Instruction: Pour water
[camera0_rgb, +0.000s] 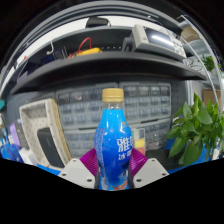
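Tool (113, 172) pointed level and forward, clamped on blue bottle (114, 140), upright, orange cap on, between the pink pads (90, 162). Plant (198, 128) right, drawer cabinet (130, 104) behind, beige box (45, 130) left.

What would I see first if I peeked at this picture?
You'd see the bright blue bottle with its yellow cap, standing upright between the fingers of the gripper, which are closed on it. A leafy green plant sits beside it, and a shelf of small drawers stands behind it.
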